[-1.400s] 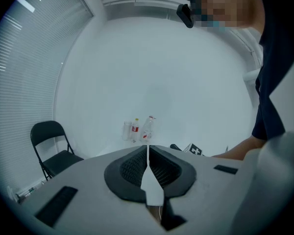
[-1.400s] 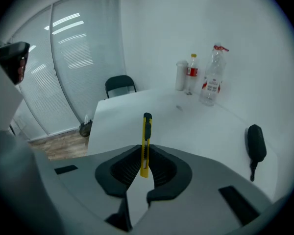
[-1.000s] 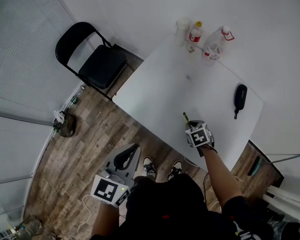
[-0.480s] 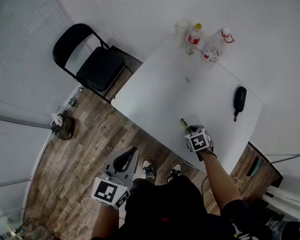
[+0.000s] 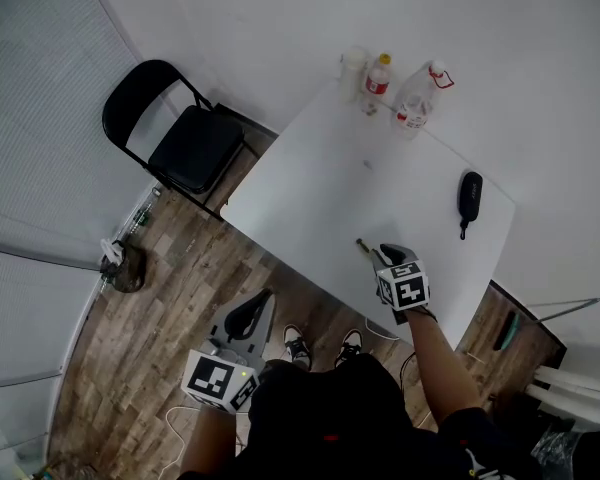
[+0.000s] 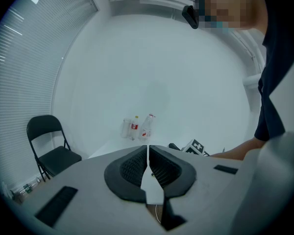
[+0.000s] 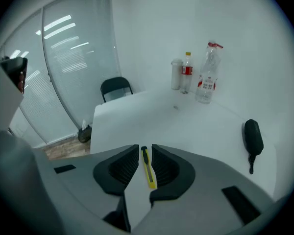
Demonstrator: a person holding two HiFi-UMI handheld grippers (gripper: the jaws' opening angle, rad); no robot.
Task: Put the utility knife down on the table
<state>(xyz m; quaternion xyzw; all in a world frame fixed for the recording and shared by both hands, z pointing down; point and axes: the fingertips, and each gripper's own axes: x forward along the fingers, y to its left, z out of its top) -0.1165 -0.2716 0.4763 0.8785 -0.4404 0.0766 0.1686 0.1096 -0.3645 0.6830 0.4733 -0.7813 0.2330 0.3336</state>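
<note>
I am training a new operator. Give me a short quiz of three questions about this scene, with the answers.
1. Fill in: the left gripper has its jaws ____, with nothing between them.
2. True or false: the knife sits between the left gripper's jaws.
3. What lies alone toward the right side of the table?
A. a black case
B. a plate
C. a book

Key: 1 together; 2 false, it is between the jaws of the right gripper; 3 A.
</note>
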